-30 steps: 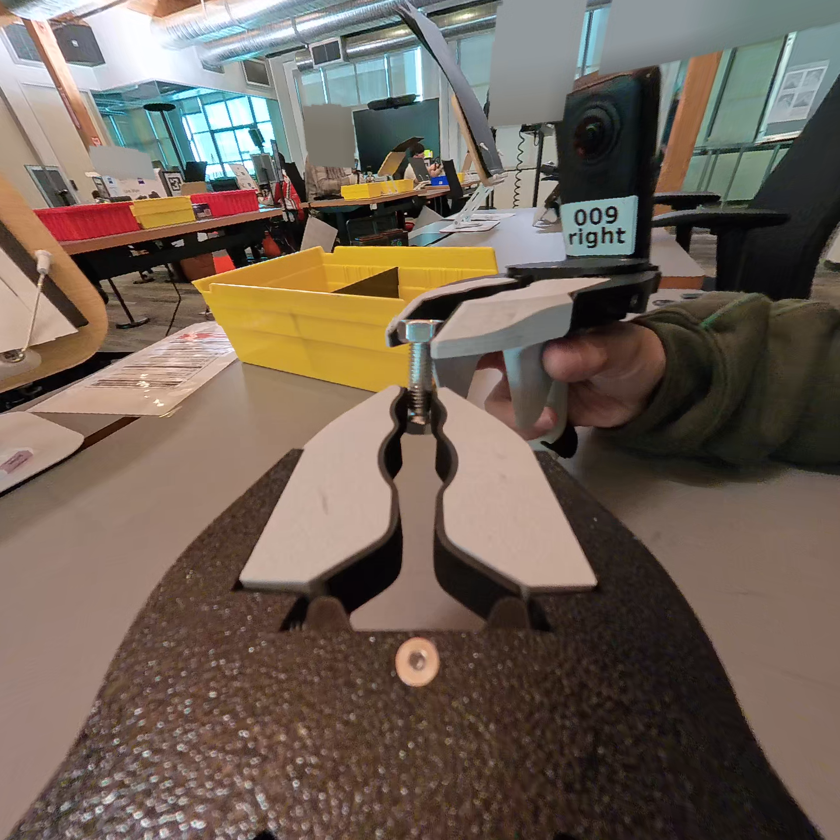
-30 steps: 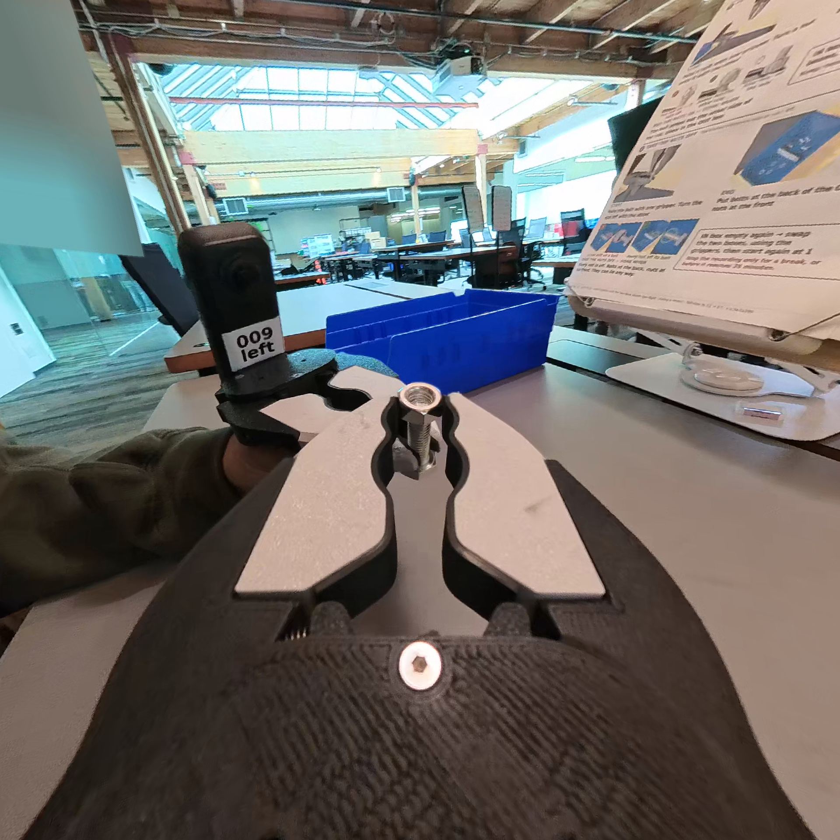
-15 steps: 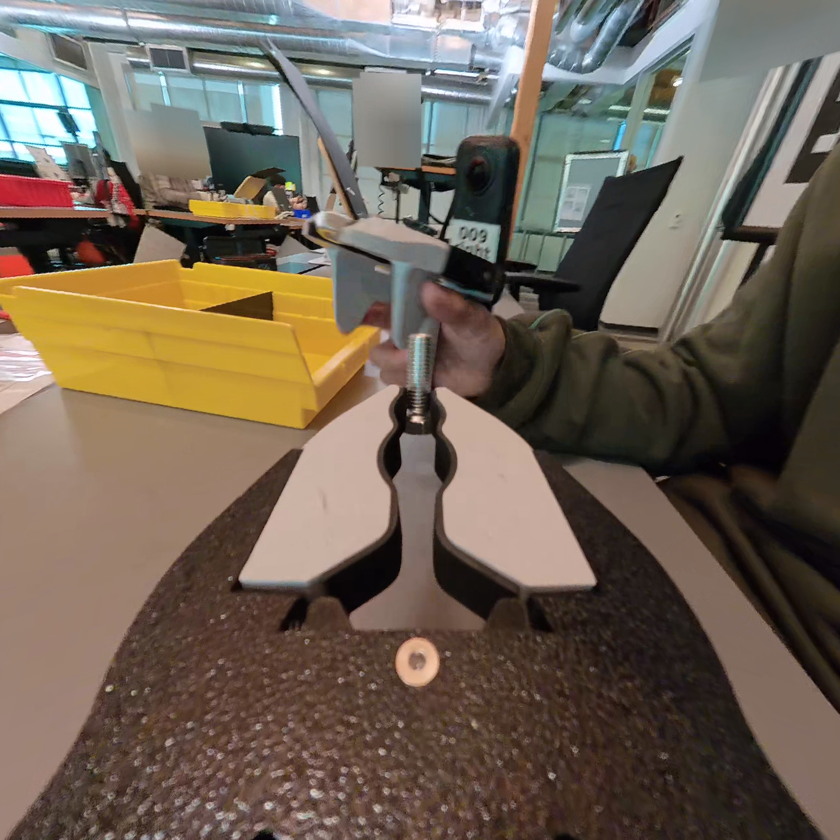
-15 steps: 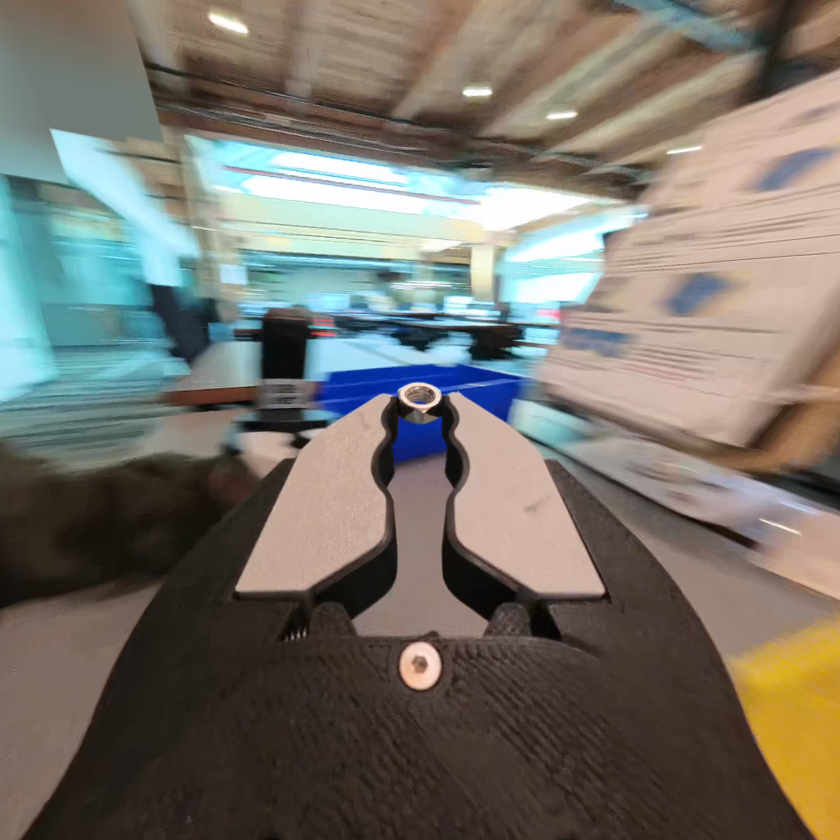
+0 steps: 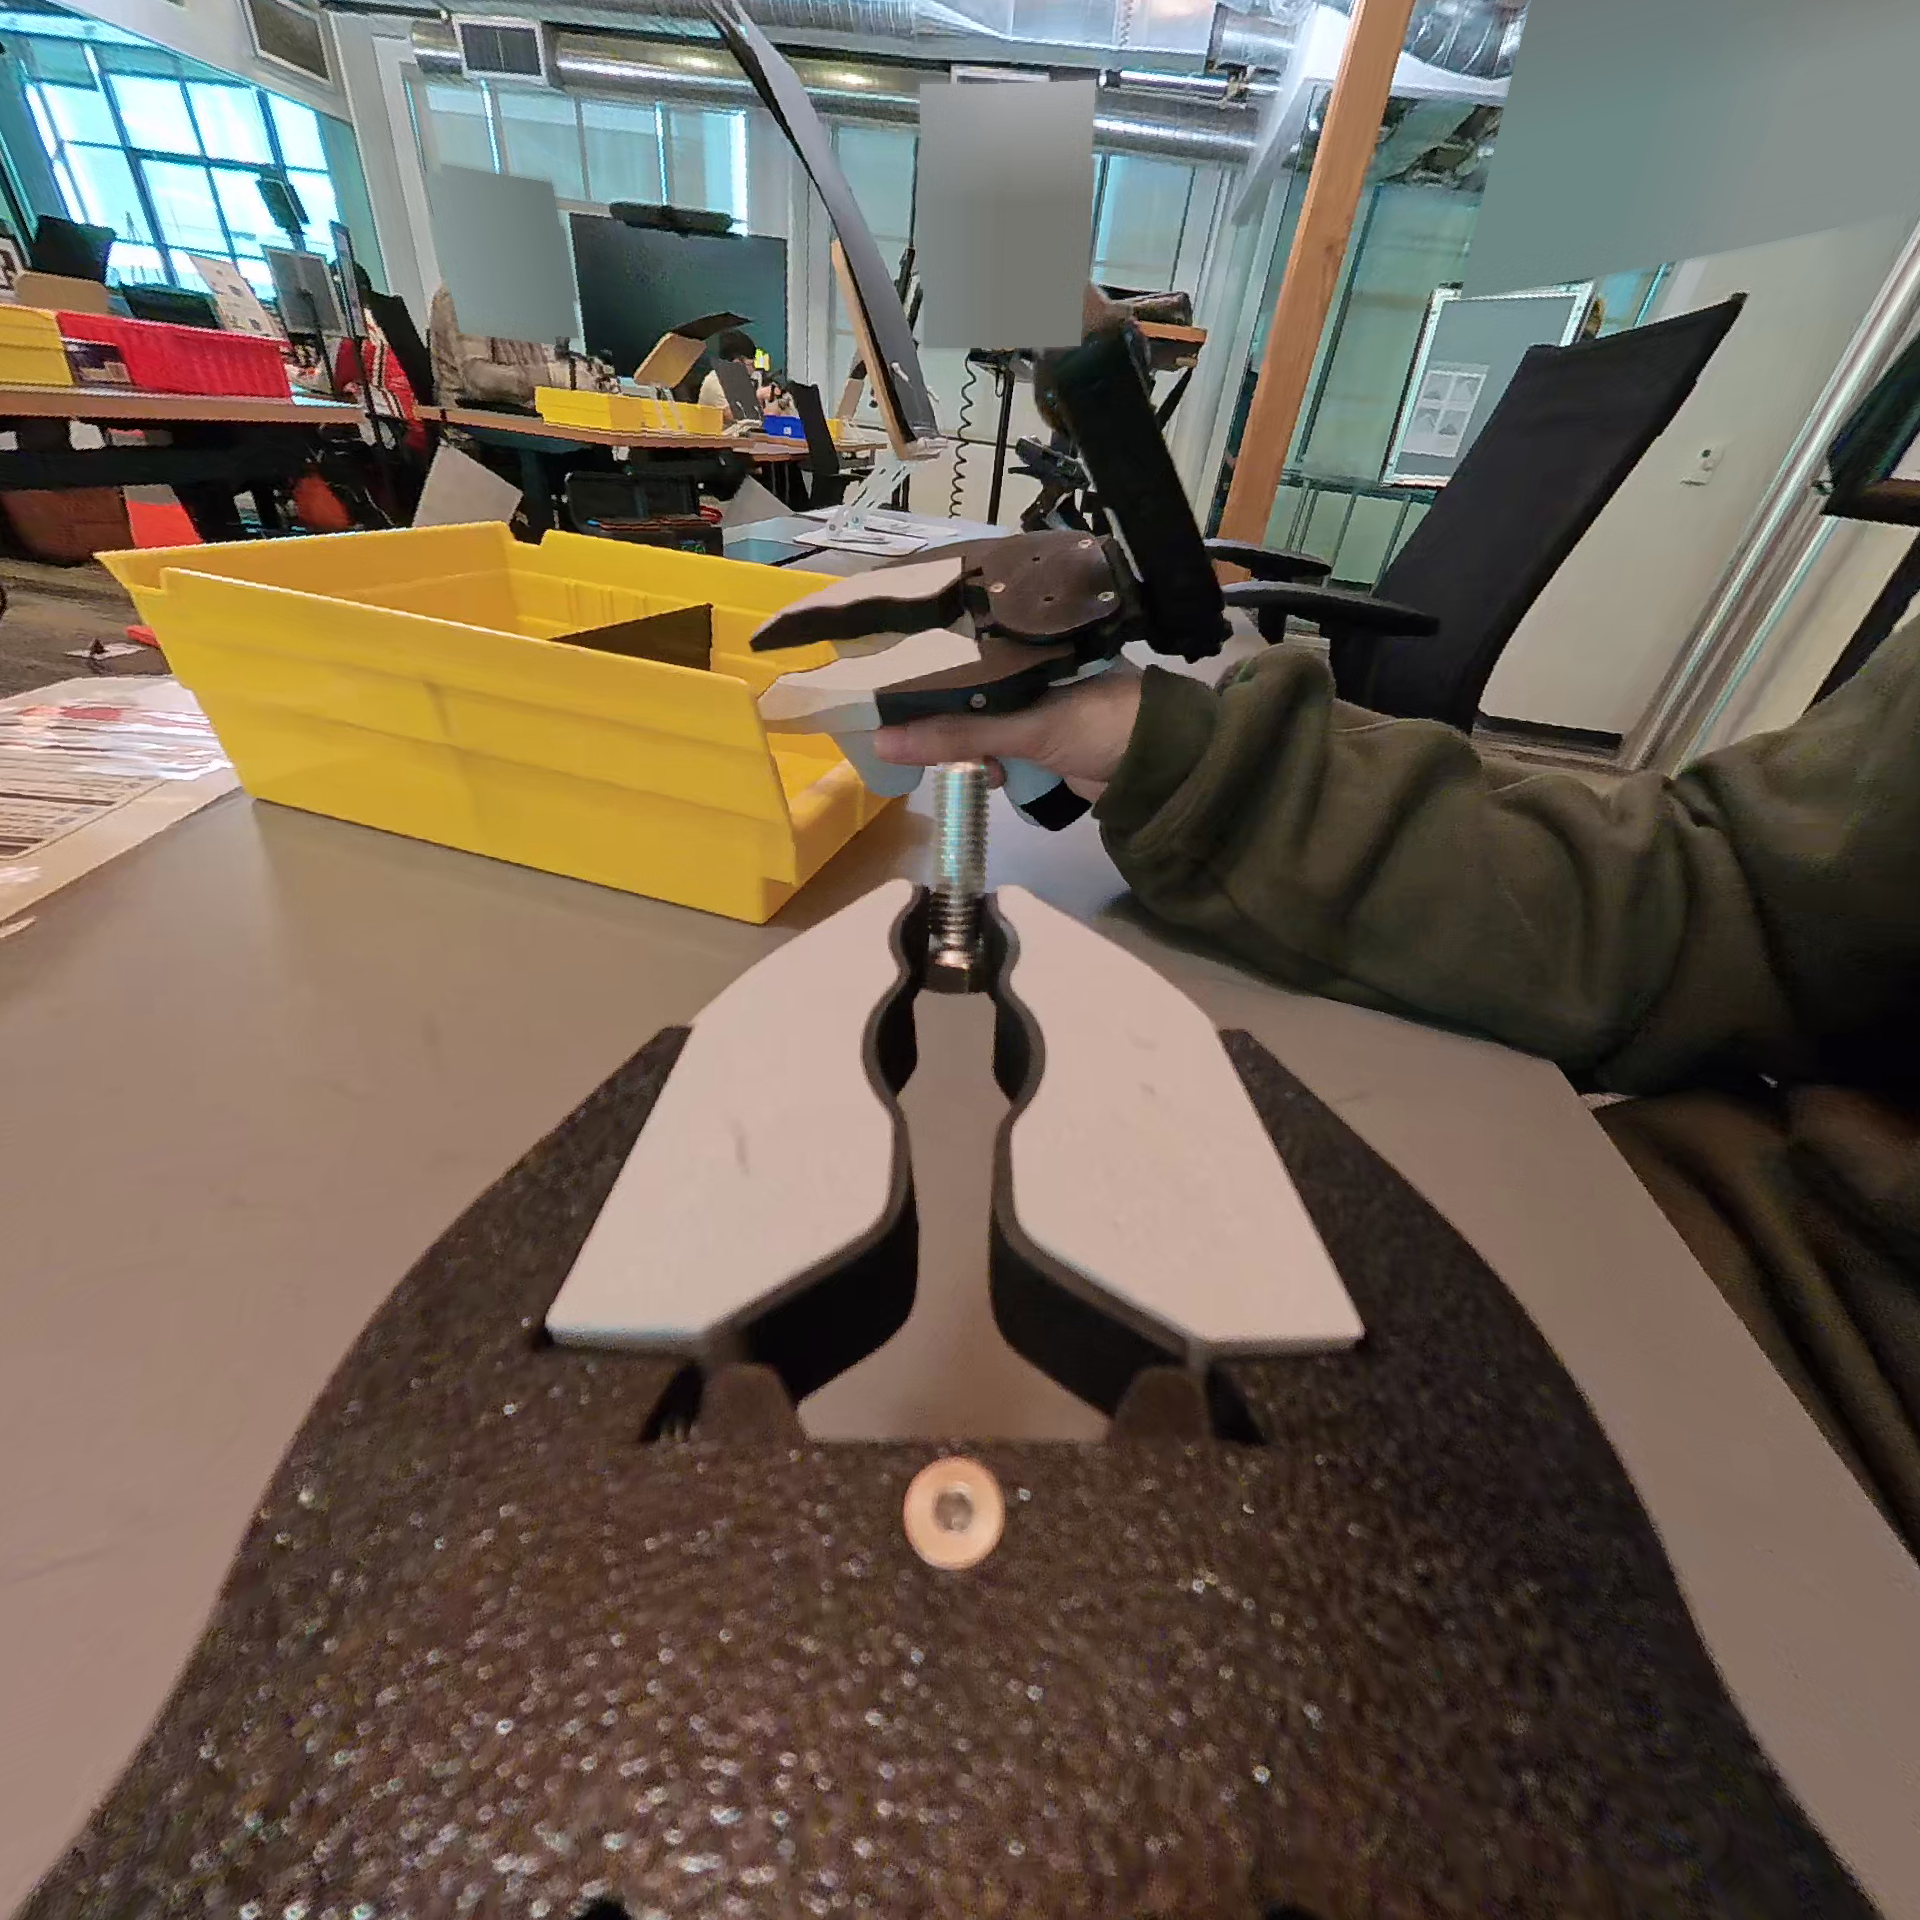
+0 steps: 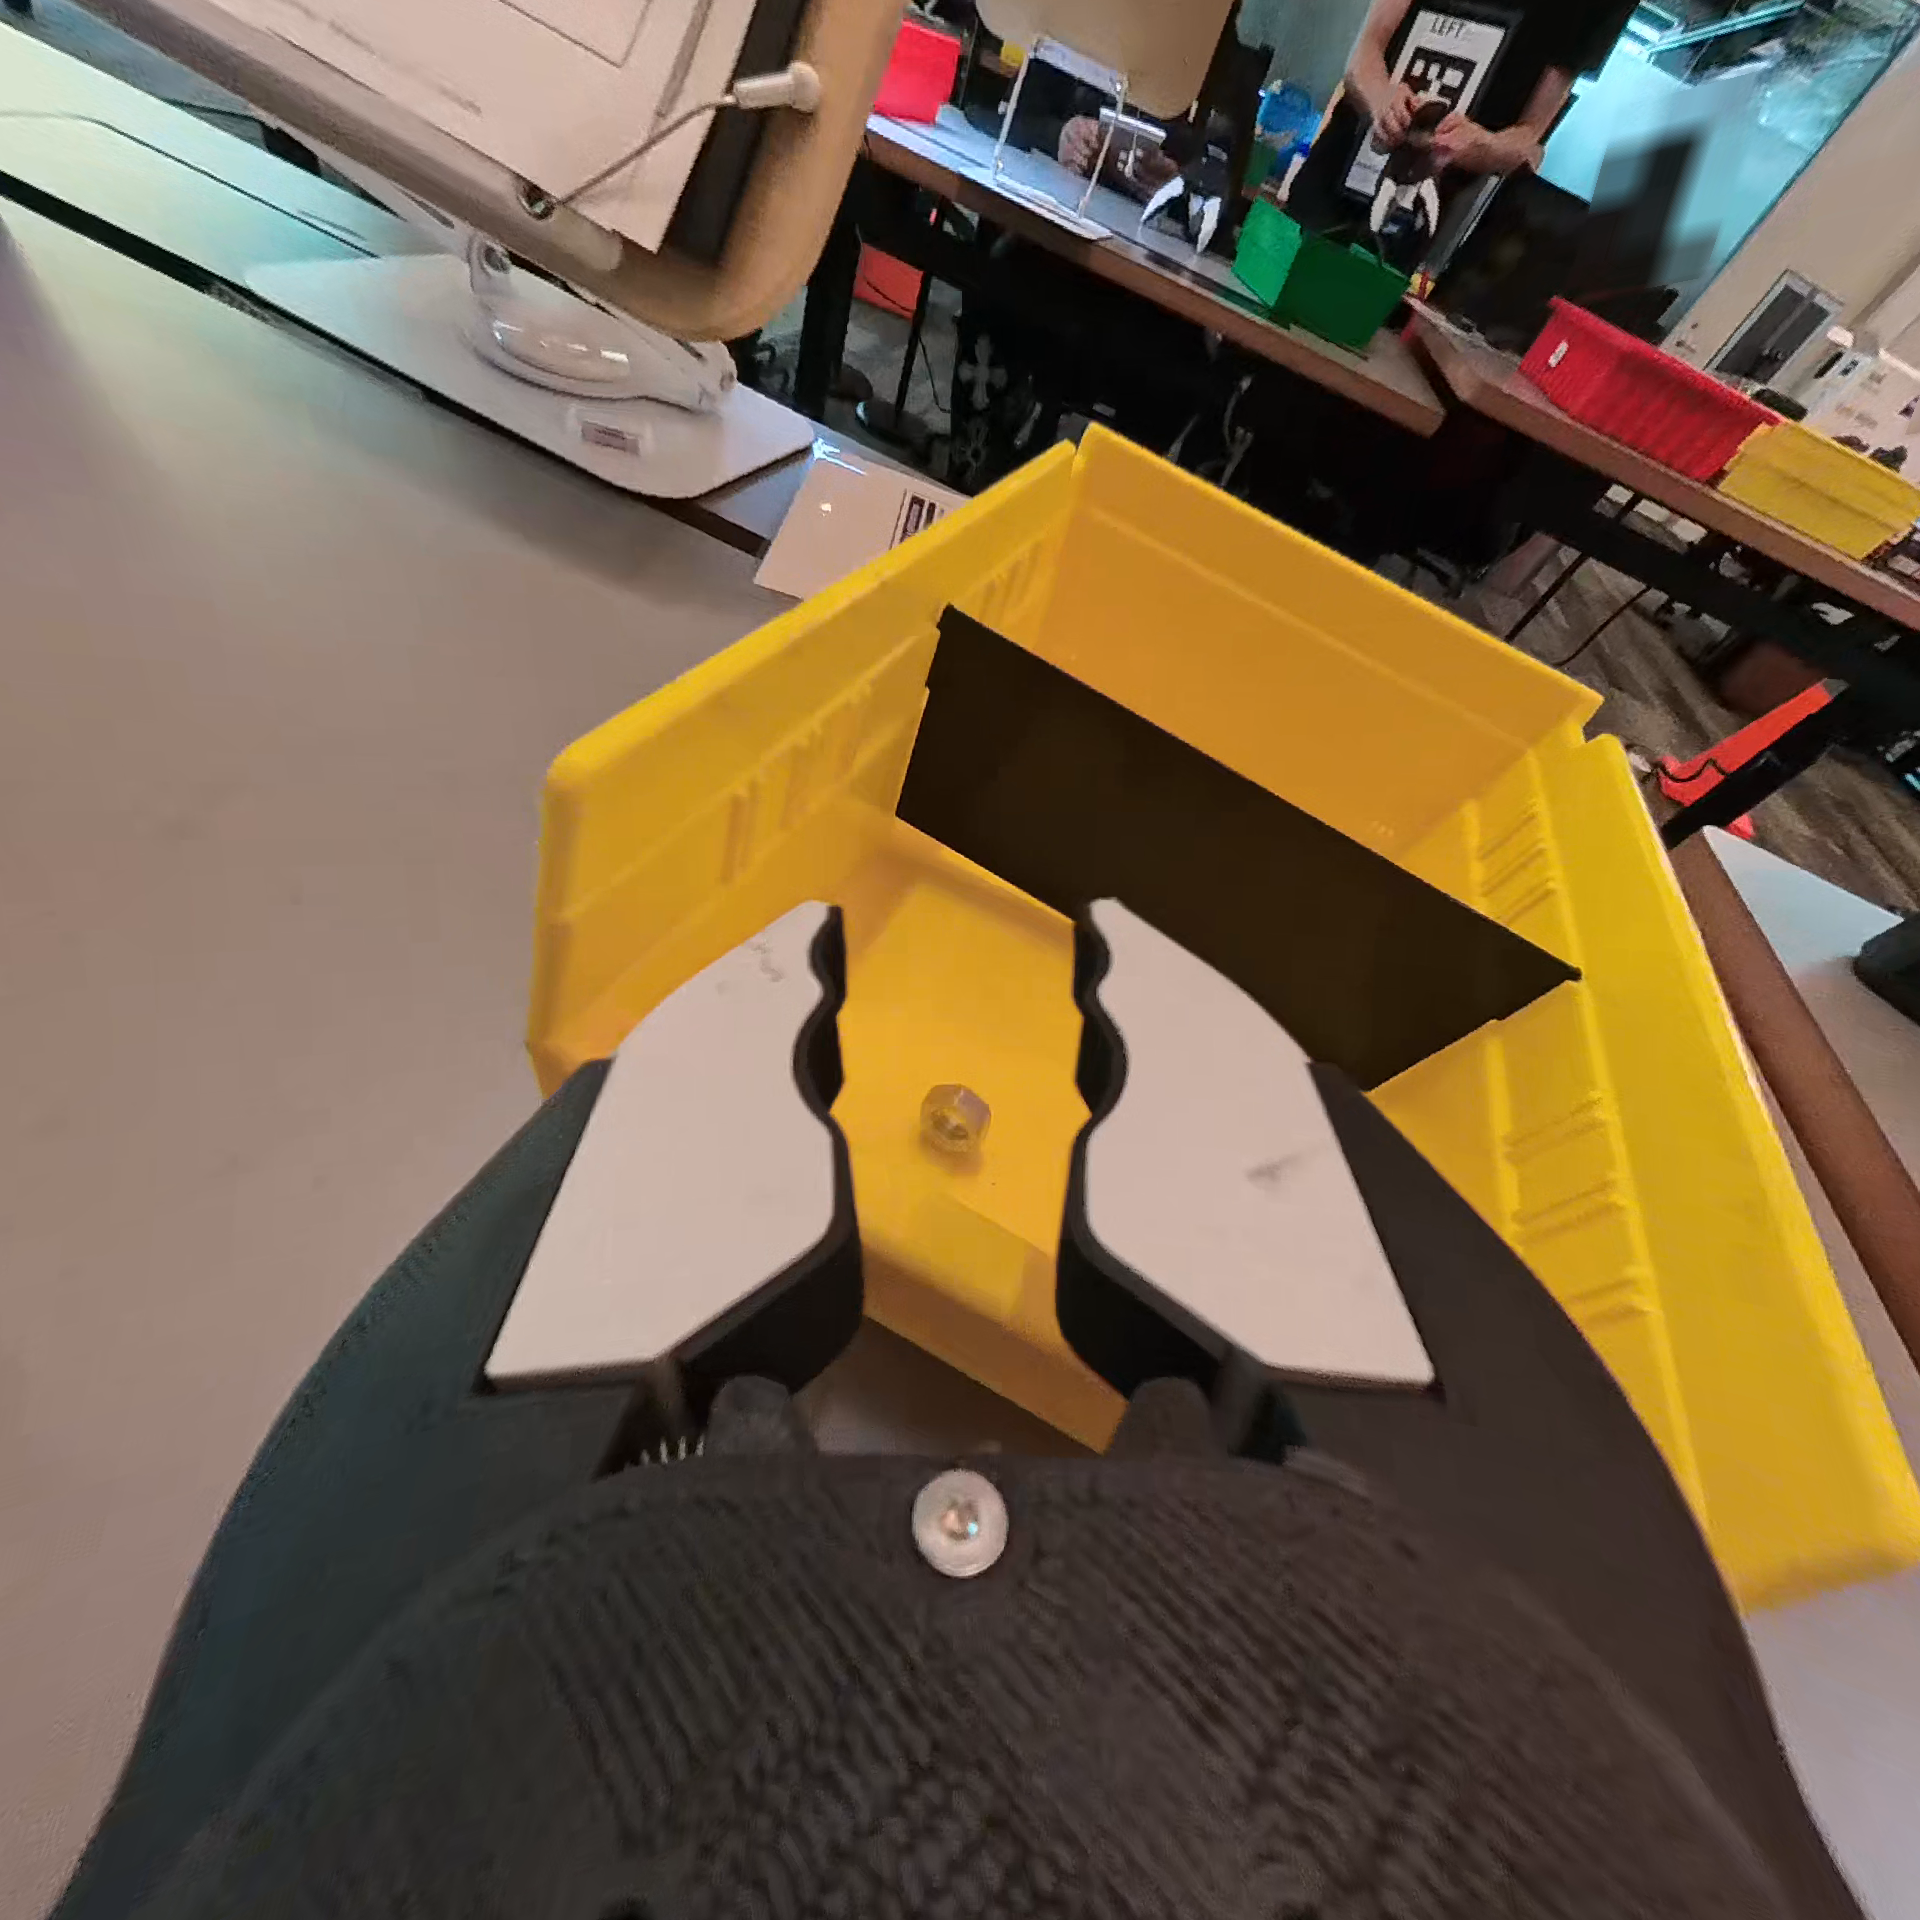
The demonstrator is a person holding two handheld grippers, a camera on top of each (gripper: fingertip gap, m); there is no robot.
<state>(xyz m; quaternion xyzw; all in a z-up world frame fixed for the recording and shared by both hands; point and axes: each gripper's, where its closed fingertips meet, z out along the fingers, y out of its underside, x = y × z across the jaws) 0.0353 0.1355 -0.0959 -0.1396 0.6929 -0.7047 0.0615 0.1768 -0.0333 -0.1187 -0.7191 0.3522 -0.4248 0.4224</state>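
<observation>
Left gripper (image 5: 954,935) clamps bolt (image 5: 958,831) upright, frame centre; right gripper (image 6: 956,997) wide, empty, above nut (image 6: 954,1118) in yellow bin (image 6: 1621,1299).

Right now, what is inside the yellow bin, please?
In the yellow bin, a black divider splits it in two. One metal nut lies in the near compartment, below the open right gripper. The floor behind the divider is hidden.
</observation>
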